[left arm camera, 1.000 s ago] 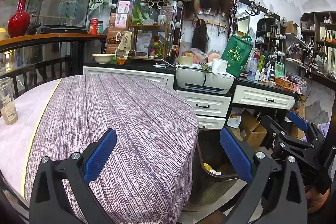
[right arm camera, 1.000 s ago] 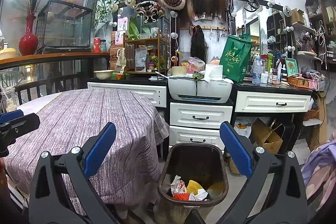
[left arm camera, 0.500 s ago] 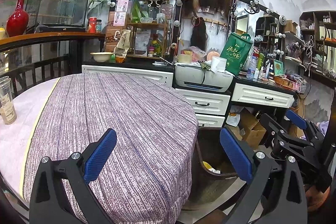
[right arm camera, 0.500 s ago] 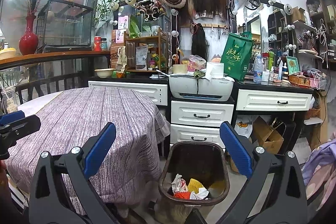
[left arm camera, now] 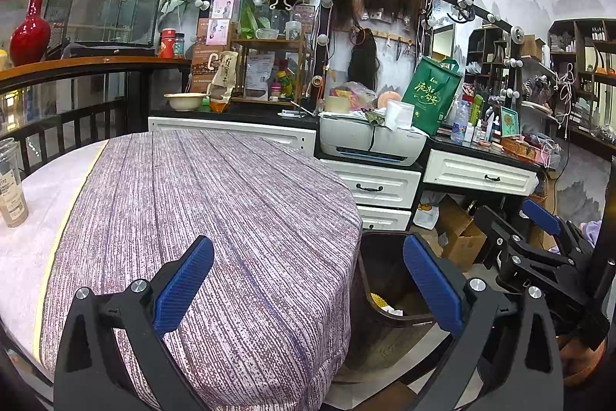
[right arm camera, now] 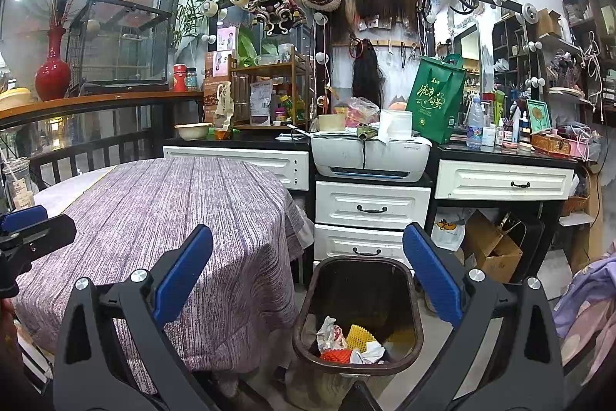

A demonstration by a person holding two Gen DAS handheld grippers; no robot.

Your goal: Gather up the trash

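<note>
A dark brown trash bin (right arm camera: pixel 414 318) stands on the floor beside the round table; crumpled trash (right arm camera: pixel 348 343) in white, red and yellow lies in its bottom. My right gripper (right arm camera: pixel 308 280) hangs open above the bin, nothing between its blue pads. The left wrist view has the bin (left arm camera: pixel 369 276) partly hidden behind the table edge. My left gripper (left arm camera: pixel 308 282) is open and empty over the purple tablecloth (left arm camera: pixel 215 218) near the table's right edge. The right gripper (left arm camera: pixel 539 241) shows at the far right of that view, and the left gripper's blue fingertip (right arm camera: pixel 23 218) at the left edge of the right wrist view.
A plastic cup (left arm camera: pixel 9 183) stands at the table's left edge. Behind are white drawers (right arm camera: pixel 371 207), a printer (right arm camera: pixel 369 155), a green bag (right arm camera: pixel 435 99) and cluttered shelves. Cardboard boxes (right arm camera: pixel 492 249) sit under the counter at right. A railing (left arm camera: pixel 77 118) runs at back left.
The left wrist view has drifted slightly down and left. In the right wrist view the bin has shifted a little to the right. Both grippers stay open and empty.
</note>
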